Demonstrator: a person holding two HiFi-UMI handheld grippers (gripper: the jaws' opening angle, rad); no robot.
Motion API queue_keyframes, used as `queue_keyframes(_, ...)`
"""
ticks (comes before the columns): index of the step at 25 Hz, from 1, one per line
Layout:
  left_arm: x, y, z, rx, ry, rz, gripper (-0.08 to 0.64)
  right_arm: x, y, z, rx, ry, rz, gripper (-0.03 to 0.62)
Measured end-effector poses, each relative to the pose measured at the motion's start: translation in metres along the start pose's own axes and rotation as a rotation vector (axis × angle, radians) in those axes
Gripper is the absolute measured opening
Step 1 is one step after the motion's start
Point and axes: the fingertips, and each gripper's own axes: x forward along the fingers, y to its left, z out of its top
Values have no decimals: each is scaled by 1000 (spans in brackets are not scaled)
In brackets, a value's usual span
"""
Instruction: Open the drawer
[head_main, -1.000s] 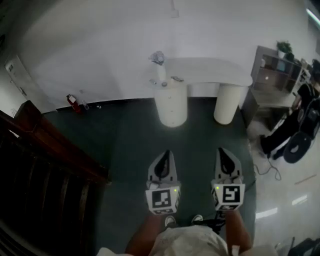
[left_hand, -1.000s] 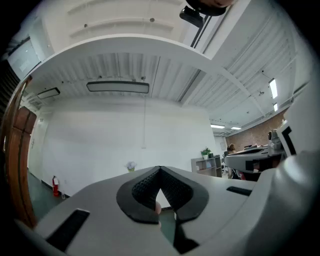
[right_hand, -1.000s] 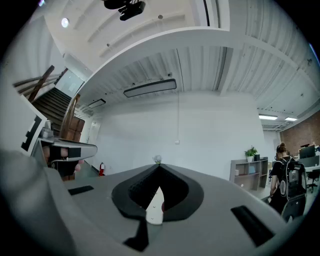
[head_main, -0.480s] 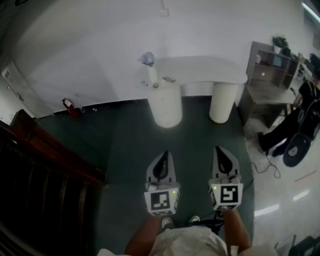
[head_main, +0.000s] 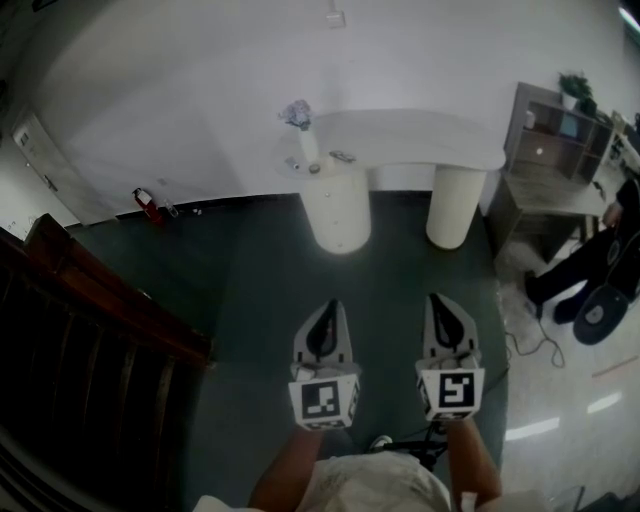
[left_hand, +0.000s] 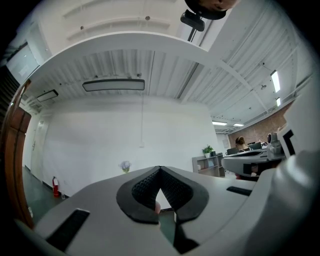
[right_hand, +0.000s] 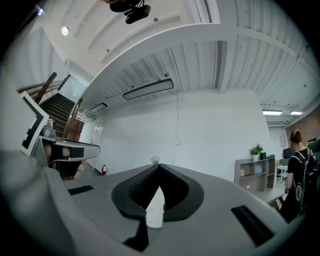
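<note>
Both tools are level, side by side above the dark green floor (head_main: 250, 290). The left tongs (head_main: 328, 306) are pressed together at the tips with nothing between them, and the left gripper view (left_hand: 160, 169) confirms it. The right tongs (head_main: 441, 299) are the same, tips meeting and empty, as the right gripper view (right_hand: 159, 166) shows. Each is carried by a bare forearm rising from the bottom edge, and both point at a white surface (head_main: 430, 140) against the white wall, well apart from them across open floor. Two round white pedestals hold that surface up. The left pedestal (head_main: 340, 212) stands under the surface's left end and the right pedestal (head_main: 451, 206) under its middle. The drawer (head_main: 341, 205) sits in the front of the left pedestal, too small here to tell whether it is out or in. A vase of flowers (head_main: 301, 128) stands at the surface's left edge with small items (head_main: 342, 157) just beside it. Off to the left is a dark wooden stair rail (head_main: 95, 310), with a red fire extinguisher (head_main: 146, 205) at the wall's foot. On the right are a shelf unit (head_main: 545, 150) and a standing person (head_main: 600, 265).
</note>
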Motion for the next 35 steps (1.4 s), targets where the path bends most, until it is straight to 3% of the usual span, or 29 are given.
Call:
queue_keyframes(13,107,46,-14,-13,-17,-25,2,110,-9,-17,-10,15,-22,5)
queue_keyframes(26,239,141,-36,-56,7,-62,2,268,7,-26,-1,45,-52,5)
queue_keyframes(35,282,173,-50,-56,10,-78,2,317,8,-34,12,56,-83,5)
